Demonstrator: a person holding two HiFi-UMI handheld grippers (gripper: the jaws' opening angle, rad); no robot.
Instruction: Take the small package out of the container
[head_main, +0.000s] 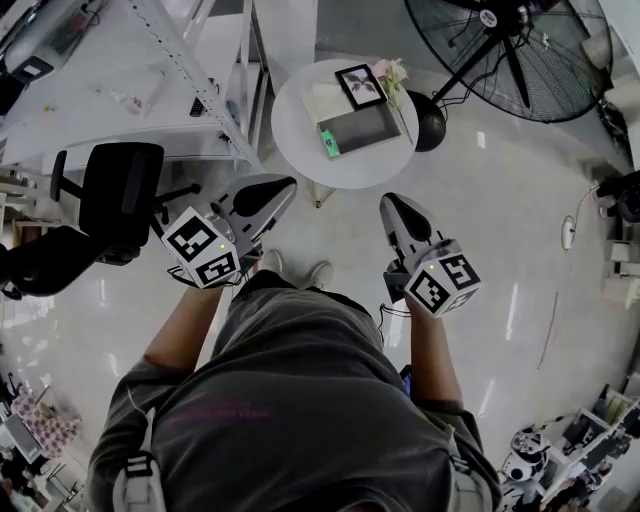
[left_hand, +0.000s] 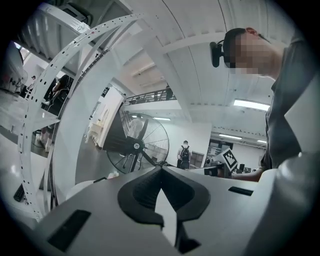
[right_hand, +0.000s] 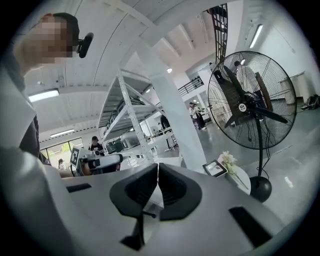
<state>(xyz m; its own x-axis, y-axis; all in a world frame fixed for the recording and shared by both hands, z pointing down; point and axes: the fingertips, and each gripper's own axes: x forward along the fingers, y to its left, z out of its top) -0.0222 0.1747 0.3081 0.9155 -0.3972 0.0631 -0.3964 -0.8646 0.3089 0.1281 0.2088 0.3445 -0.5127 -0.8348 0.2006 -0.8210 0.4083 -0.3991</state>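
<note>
A round white table (head_main: 296, 140) stands ahead of me. On it lies a grey open container (head_main: 362, 129), with a small green package (head_main: 329, 144) at its left end. My left gripper (head_main: 277, 188) hovers near the table's front left edge, short of the container. Its jaws meet at the tips with nothing between them, which the left gripper view (left_hand: 161, 169) also shows. My right gripper (head_main: 392, 204) is in front of the table on the right. It too is shut and empty (right_hand: 157, 167). Both are apart from the package.
A framed picture (head_main: 360, 85), a flower bunch (head_main: 390, 72) and a white pad (head_main: 324, 100) share the table. A big floor fan (head_main: 520, 50) stands at the back right, its base (head_main: 433, 122) beside the table. A metal shelf rack (head_main: 185, 70) and a black chair (head_main: 120, 190) are on the left.
</note>
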